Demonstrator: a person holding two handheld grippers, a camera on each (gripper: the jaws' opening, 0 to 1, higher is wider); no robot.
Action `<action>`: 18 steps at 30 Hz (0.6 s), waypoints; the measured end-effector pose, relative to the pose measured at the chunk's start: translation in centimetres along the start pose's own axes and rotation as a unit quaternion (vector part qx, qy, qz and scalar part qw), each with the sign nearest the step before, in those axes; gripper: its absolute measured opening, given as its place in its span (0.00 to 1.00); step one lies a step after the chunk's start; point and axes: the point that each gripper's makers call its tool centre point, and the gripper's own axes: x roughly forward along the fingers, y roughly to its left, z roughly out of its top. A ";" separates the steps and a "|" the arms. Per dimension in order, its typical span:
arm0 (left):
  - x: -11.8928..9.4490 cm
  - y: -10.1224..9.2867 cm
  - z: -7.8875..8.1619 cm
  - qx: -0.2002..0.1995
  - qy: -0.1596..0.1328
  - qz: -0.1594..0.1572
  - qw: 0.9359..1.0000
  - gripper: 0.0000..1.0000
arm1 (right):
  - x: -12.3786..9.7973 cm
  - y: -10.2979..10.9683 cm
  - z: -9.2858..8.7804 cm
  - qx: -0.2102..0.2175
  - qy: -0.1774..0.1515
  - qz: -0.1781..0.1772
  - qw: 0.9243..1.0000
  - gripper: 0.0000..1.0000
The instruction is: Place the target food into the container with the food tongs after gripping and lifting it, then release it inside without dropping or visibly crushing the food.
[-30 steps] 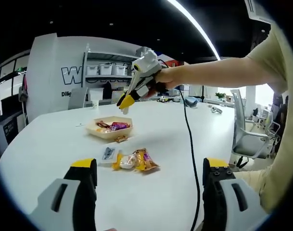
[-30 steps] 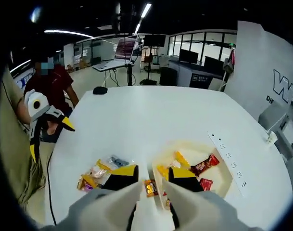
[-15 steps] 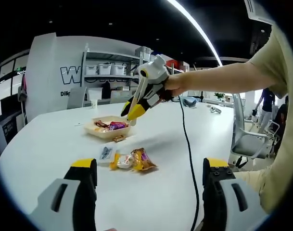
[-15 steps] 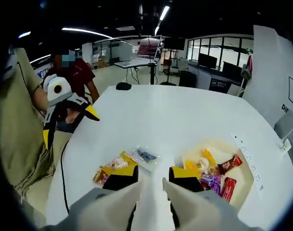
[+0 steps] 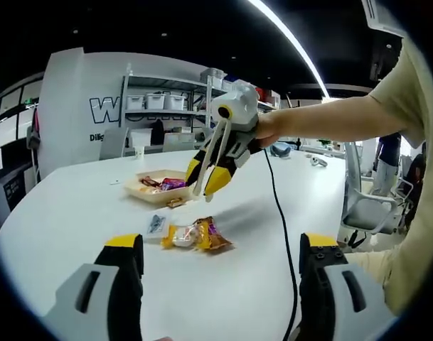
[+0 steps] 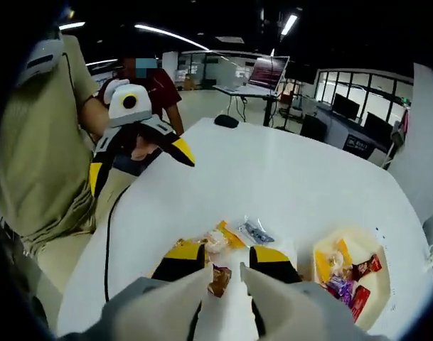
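Now swung away from the snack tray [image 5: 159, 192] since a second ago, the right gripper [image 5: 209, 183], jaws slightly apart, hovers above the loose wrapped snacks [image 5: 197, 236] beside it, probably for another pick; left gripper [image 5: 216, 264] wide open.

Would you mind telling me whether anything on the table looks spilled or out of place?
One small wrapped snack lies on the table just outside the tray, as though it missed it. A few more packets sit loose nearer the camera. Nothing looks torn or crushed.
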 end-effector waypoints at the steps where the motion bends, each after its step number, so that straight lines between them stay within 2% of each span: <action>1: 0.0 0.0 0.0 0.000 0.000 0.000 1.000 0.89 | 0.2 0.5 0.1 -0.003 -0.002 0.009 1.000 0.21; 3: 0.0 0.0 0.0 -0.001 0.000 0.000 1.000 0.89 | 0.5 1.2 -0.1 -0.029 0.009 0.023 0.999 0.21; 18: -0.1 0.1 -0.3 -0.003 0.001 0.001 1.000 0.89 | 2.1 3.3 -1.5 -0.045 0.032 0.061 0.997 0.21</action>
